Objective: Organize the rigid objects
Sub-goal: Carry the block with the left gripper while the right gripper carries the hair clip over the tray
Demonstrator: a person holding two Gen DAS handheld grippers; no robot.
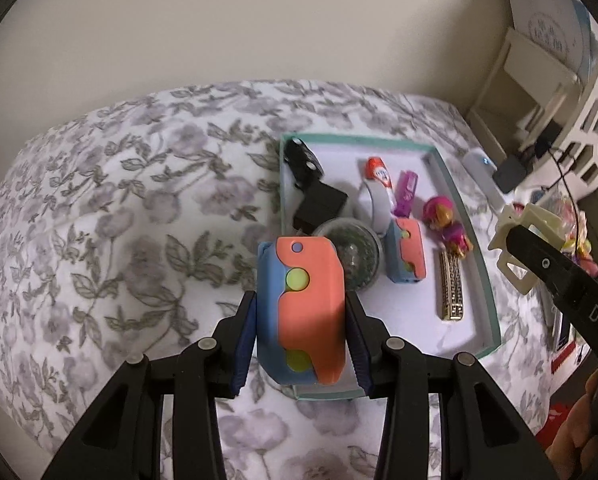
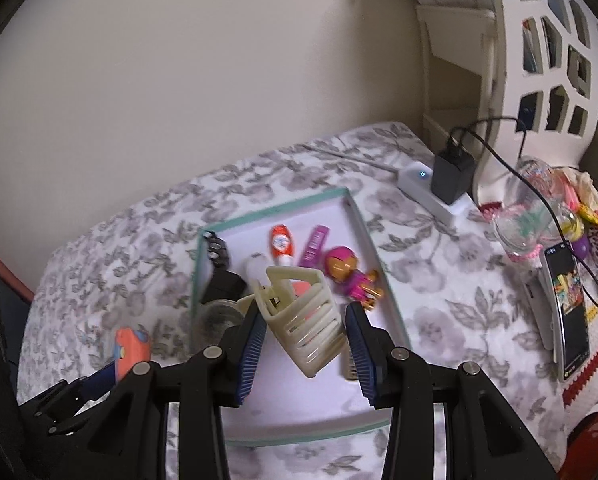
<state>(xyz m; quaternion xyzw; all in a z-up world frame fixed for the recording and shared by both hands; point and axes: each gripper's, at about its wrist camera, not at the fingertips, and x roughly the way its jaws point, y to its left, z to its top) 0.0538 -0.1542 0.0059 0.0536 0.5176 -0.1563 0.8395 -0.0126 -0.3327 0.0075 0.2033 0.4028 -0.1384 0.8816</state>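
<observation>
My left gripper (image 1: 301,304) is shut on a blue-and-orange toy (image 1: 307,276) with yellow-green dots, held upright over the near left corner of a teal-rimmed tray (image 1: 483,256). The tray lies on a floral bedspread and holds a second blue-and-orange toy (image 1: 409,254), a pink doll figure (image 1: 447,220), a gold clip (image 1: 451,288), an orange tube (image 1: 377,172), a purple piece (image 1: 405,192), a clear dome (image 1: 357,252) and black items (image 1: 319,200). My right gripper (image 2: 306,314) is shut on a cream hair claw clip (image 2: 307,328) above the tray's (image 2: 275,210) middle.
A white power strip with a black charger (image 2: 451,178) lies beyond the tray's right side. Further right are a glass jar (image 2: 527,224), a phone (image 2: 571,312), a cable and small clutter. A white lattice stand (image 2: 551,60) rises at the back right. A plain wall backs the bed.
</observation>
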